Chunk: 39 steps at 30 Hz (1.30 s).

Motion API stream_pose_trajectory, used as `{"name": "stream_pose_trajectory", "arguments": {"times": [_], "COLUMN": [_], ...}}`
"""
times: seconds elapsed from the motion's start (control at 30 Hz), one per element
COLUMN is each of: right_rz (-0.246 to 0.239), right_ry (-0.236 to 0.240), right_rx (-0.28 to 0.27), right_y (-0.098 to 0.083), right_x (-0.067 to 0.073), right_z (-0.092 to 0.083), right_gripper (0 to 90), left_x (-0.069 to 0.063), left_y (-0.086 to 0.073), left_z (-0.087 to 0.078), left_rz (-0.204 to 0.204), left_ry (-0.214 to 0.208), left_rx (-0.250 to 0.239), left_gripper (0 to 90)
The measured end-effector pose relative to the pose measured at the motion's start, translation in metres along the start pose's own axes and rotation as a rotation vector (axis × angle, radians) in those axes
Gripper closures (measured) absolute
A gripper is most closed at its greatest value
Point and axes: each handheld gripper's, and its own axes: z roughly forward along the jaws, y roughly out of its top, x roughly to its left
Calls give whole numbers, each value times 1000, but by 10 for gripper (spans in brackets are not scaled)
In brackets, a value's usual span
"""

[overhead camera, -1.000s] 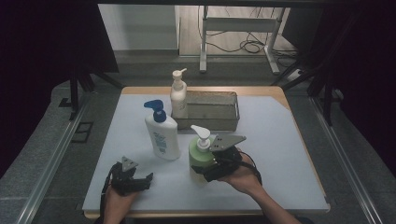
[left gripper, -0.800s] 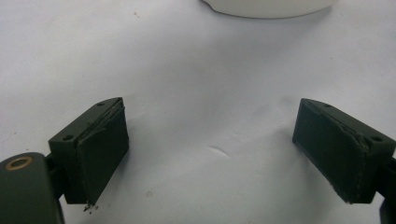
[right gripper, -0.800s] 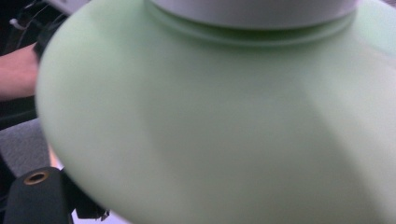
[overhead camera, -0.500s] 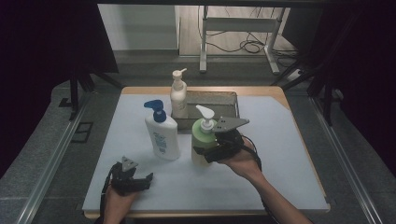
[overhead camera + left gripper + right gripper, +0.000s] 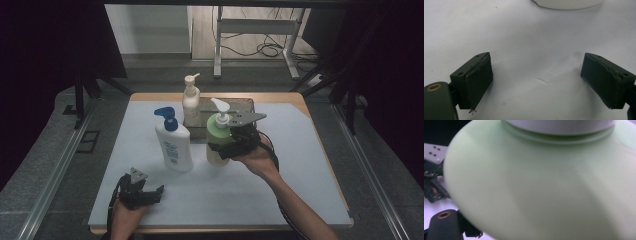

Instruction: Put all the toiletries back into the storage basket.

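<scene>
Two grippers work this table, and going from the near edge outward, the left gripper comes first: it rests low on the white surface with its jaws spread wide and nothing between them, the pads bare in the left gripper view. Just beyond it stands the blue-capped bottle, upright. Beside that, to the right, the right gripper is clamped on the green bottle, gripping its body from the right side; the bottle's long axis is upright, pump on top, and it seems lifted clear of the table, though I cannot be sure. Directly behind the green bottle lies the wire basket, so a short carry forward looks like the likely next move. Farthest back, the cream bottle stands touching or just beside the basket's left end.
</scene>
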Motion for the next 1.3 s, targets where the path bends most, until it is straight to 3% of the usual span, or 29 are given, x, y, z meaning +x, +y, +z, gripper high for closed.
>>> {"name": "stream_pose_trajectory", "arguments": {"times": [0.63,1.3], "right_rz": [36,87], "right_ry": [-61,-170], "right_rx": [-18,-31], "right_y": [33,58], "right_x": [-28,-59], "right_z": [12,32], "right_gripper": [126,126], "left_x": [0,0], "left_y": [0,0], "left_z": [0,0], "left_rz": [-1,2], "left_ry": [-1,-1], "left_rx": [1,4], "left_gripper": [101,102]}}
